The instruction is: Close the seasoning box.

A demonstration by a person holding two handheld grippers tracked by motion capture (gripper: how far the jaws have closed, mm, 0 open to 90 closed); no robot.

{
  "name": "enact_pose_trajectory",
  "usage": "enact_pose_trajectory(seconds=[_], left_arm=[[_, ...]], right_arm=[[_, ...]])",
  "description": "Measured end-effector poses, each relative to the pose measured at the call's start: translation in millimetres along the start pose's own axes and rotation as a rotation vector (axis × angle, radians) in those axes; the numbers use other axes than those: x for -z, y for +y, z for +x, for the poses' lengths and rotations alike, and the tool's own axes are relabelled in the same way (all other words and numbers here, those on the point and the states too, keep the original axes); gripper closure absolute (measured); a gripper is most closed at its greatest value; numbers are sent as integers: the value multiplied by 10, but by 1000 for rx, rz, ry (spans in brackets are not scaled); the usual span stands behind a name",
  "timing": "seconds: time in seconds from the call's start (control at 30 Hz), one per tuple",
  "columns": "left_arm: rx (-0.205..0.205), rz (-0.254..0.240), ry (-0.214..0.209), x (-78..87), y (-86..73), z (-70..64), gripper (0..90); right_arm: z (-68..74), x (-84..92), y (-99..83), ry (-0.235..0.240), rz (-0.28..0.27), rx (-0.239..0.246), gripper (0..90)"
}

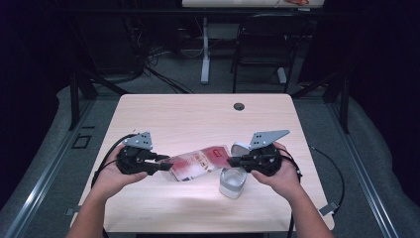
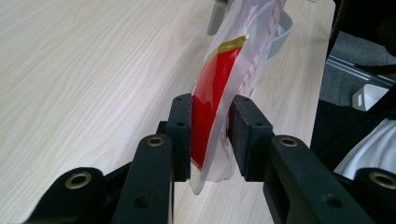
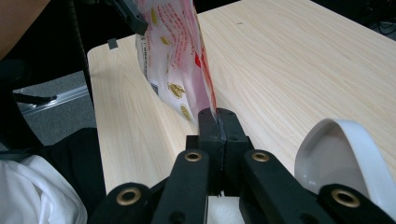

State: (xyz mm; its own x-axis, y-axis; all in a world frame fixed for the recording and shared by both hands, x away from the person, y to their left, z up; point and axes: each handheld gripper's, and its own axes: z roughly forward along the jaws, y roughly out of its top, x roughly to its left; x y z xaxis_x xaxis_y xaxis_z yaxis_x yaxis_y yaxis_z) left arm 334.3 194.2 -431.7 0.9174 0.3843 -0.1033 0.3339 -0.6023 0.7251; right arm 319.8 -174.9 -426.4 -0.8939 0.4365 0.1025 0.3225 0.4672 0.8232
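Note:
A clear plastic packet [image 1: 200, 162] with red print hangs just above the wooden table [image 1: 198, 114], stretched between both grippers. My left gripper [image 1: 166, 165] is shut on its left end; in the left gripper view both pads press the puffy red end of the packet [image 2: 224, 70] at the gripper [image 2: 210, 126]. My right gripper [image 1: 232, 161] is shut on the packet's other end, and in the right gripper view it [image 3: 218, 123] pinches the thin sealed edge of the packet [image 3: 175, 56]. A clear jar [image 1: 233, 182] stands under the right gripper.
A white lid [image 1: 240, 147] lies beside the jar, close to the right gripper, and the lid [image 3: 336, 154] is large in the right gripper view. A cable hole [image 1: 239, 106] sits near the table's far edge. A black chair [image 1: 262, 44] stands beyond the table.

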Motion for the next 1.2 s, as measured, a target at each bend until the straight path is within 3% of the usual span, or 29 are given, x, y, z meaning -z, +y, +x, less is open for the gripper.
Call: enact_pose_trajectory(seconds=[0.4, 0.6, 1.2], left_arm=[[33, -29, -4, -3, -212, 47, 703], [39, -4, 6, -11, -272, 85, 697], [77, 6, 28, -141, -471, 167, 664]], right_arm=[[67, -89, 183, -11, 58, 43, 900], [96, -171, 252, -13, 87, 59, 900], [132, -349, 371, -37, 152, 106, 900]])
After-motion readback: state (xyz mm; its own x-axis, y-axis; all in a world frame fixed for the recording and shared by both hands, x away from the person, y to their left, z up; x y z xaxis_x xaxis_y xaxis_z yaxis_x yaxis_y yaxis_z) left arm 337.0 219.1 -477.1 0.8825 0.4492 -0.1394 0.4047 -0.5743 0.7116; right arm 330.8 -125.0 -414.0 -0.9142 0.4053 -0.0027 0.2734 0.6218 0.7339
